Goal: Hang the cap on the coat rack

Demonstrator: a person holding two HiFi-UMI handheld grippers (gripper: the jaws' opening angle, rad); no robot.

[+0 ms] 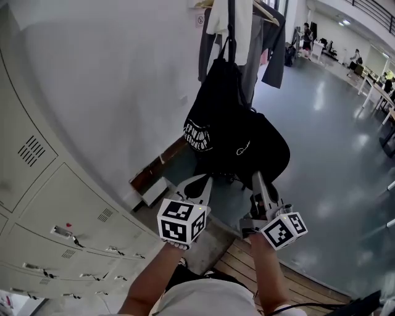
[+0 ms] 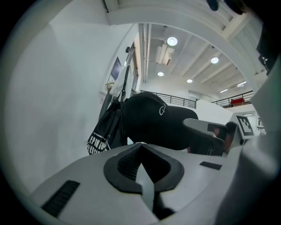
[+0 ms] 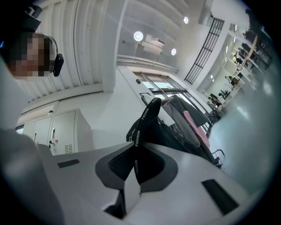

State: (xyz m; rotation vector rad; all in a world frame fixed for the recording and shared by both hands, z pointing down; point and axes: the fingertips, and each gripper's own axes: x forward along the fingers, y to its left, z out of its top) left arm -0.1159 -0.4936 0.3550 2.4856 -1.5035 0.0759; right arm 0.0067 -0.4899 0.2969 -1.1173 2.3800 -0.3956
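Below the coat rack (image 1: 231, 15), just in front of its hanging black bag (image 1: 216, 105), the cap (image 1: 259, 151) is not yet hooked, with the left tool (image 1: 200, 182) and right tool (image 1: 257, 178) both clamped on its edges, so lifting it onto a hook remains.

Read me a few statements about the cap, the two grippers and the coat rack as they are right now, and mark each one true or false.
1. The right gripper is shut on the cap's strap. True.
2. The cap is white. False: it is black, with a small white logo.
3. The cap already hangs on the coat rack. False: it is held up between the left gripper and the right gripper.
4. A black bag with white print hangs on the coat rack. True.
5. The lockers stand on the person's right. False: they are on the left.
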